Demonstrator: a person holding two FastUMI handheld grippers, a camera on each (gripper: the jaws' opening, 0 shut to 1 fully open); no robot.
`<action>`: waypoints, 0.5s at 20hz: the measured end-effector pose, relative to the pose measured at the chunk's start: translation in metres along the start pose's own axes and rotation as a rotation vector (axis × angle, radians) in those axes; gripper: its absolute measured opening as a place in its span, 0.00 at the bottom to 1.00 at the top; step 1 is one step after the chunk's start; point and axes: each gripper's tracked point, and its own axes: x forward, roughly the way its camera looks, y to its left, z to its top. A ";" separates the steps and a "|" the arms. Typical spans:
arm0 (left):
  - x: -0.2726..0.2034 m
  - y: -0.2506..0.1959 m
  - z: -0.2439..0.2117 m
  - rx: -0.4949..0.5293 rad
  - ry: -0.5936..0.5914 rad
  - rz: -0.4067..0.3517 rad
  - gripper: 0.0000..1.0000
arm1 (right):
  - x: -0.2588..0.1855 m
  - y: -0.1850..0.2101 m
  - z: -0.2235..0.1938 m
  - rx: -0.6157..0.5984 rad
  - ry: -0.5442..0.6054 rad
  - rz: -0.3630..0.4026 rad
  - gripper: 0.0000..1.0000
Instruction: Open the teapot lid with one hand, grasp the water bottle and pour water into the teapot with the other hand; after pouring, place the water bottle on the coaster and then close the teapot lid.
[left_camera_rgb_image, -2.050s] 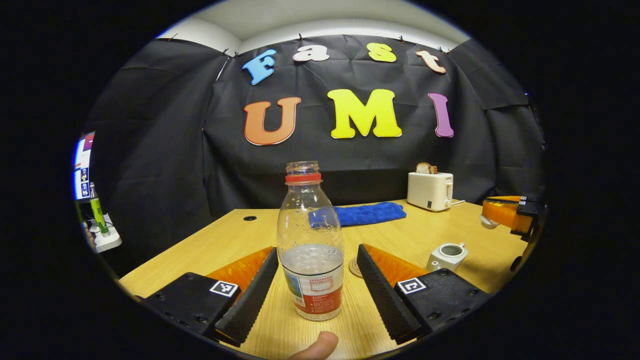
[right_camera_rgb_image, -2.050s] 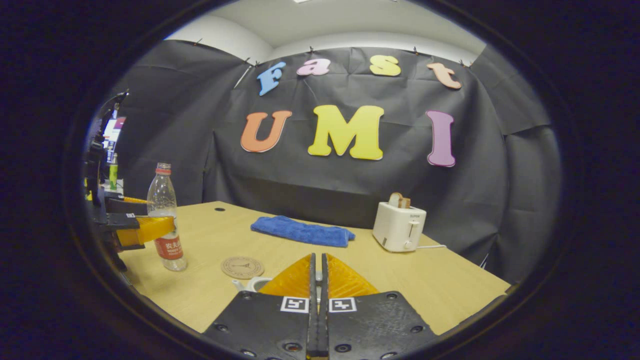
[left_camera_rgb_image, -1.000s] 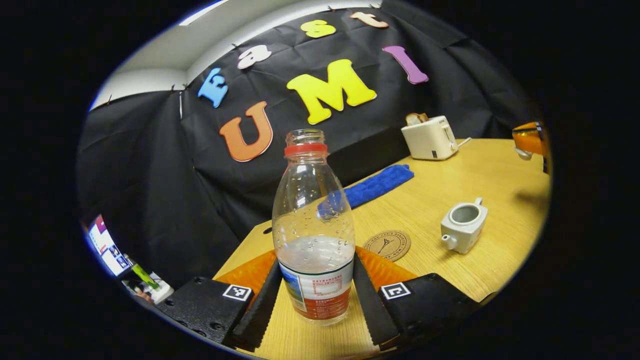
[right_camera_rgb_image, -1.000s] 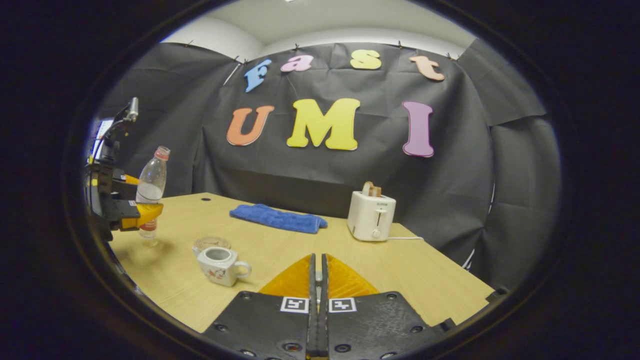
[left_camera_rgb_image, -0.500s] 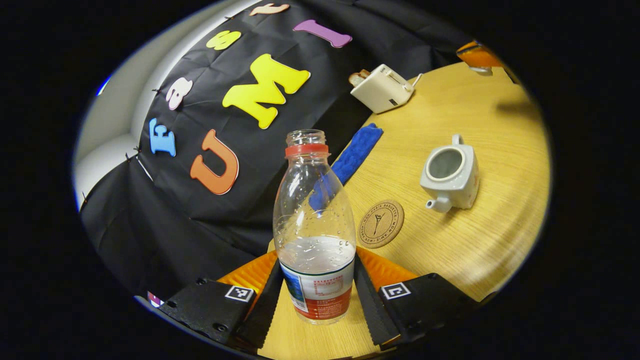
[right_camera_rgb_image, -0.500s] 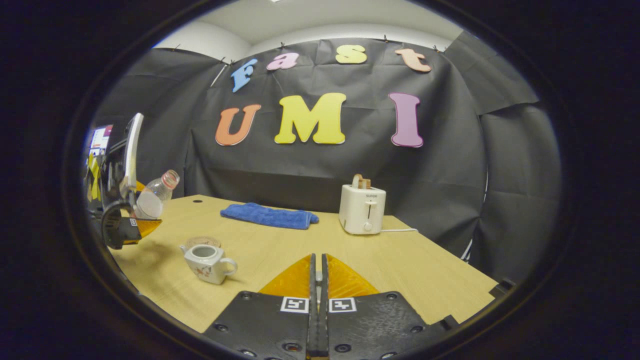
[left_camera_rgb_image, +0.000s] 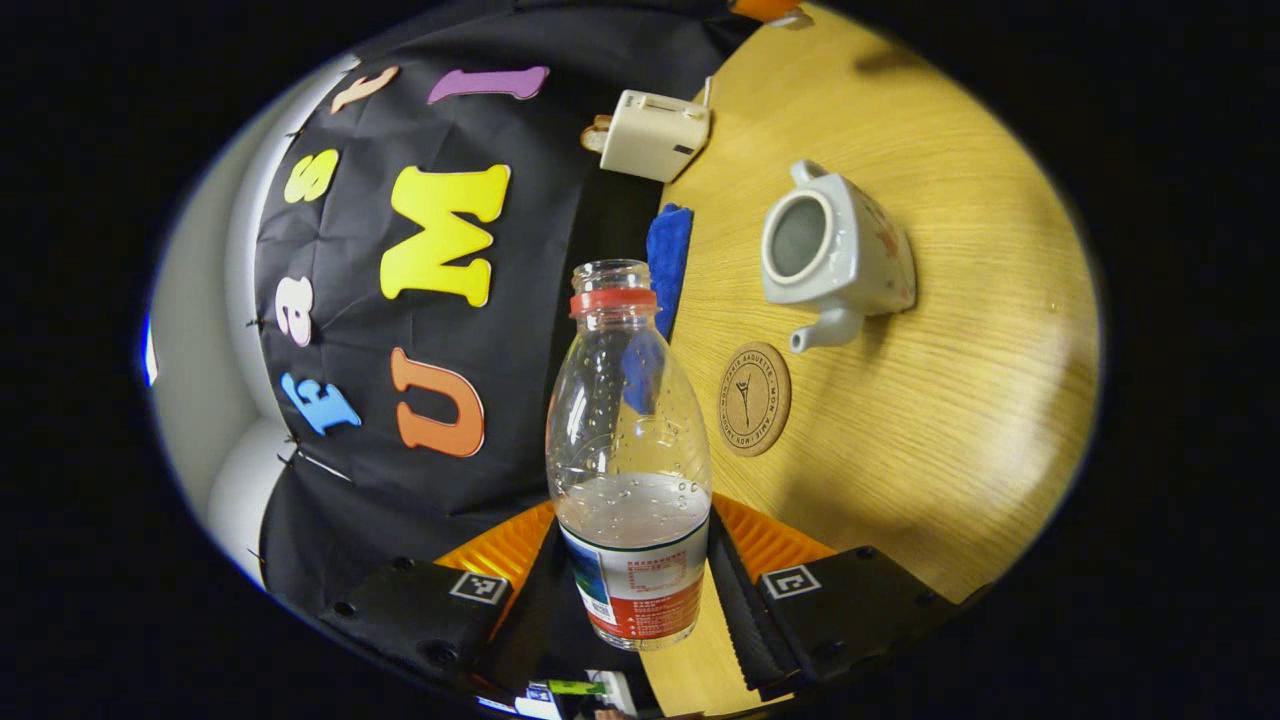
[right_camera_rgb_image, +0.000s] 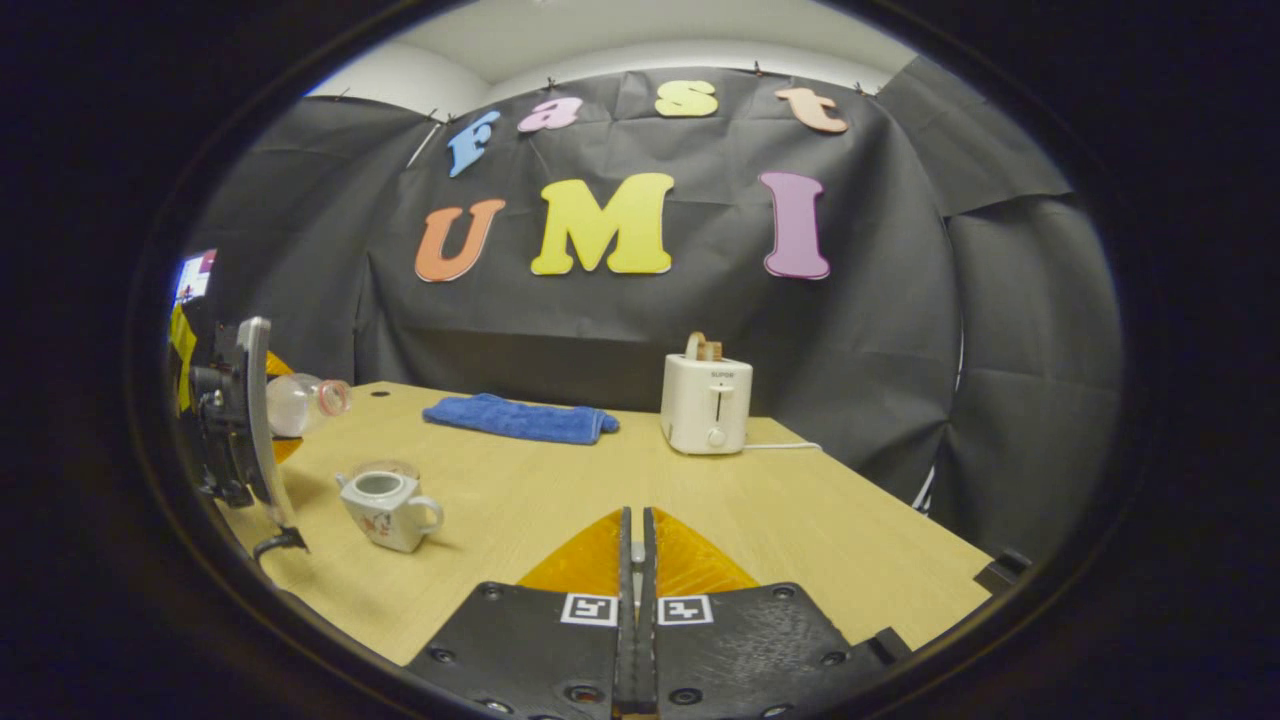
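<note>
My left gripper (left_camera_rgb_image: 632, 528) is shut on the lower body of a clear, uncapped water bottle (left_camera_rgb_image: 628, 440) with a red neck ring, about a third full. In the right gripper view the bottle (right_camera_rgb_image: 300, 402) lies almost level in the air, its mouth toward the white teapot (right_camera_rgb_image: 385, 510), up and to the left of it. The teapot (left_camera_rgb_image: 835, 255) stands open on the table, spout toward the round cork coaster (left_camera_rgb_image: 754, 398). My right gripper (right_camera_rgb_image: 636, 515) is shut, held above the table to the right, with a sliver of the teapot lid (right_camera_rgb_image: 633, 551) between its fingers.
A white toaster (right_camera_rgb_image: 706, 405) with bread in it stands at the back of the wooden table (right_camera_rgb_image: 800, 540). A folded blue cloth (right_camera_rgb_image: 515, 418) lies left of the toaster. Black cloth walls close the booth behind and at both sides.
The left gripper has lifted the bottle off the table and tipped it from upright to nearly level, closing in on the teapot. The right gripper has stayed shut and drifted away to the right.
</note>
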 end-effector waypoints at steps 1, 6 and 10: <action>-0.002 0.001 0.000 0.034 0.002 0.004 0.77 | 0.000 -0.001 -0.001 -0.001 -0.001 -0.002 0.00; -0.009 -0.003 0.008 0.166 0.023 -0.018 0.77 | -0.003 -0.002 0.002 0.004 -0.016 0.004 0.00; -0.010 -0.003 0.011 0.279 0.026 -0.024 0.76 | -0.004 0.001 0.002 0.002 -0.019 0.021 0.00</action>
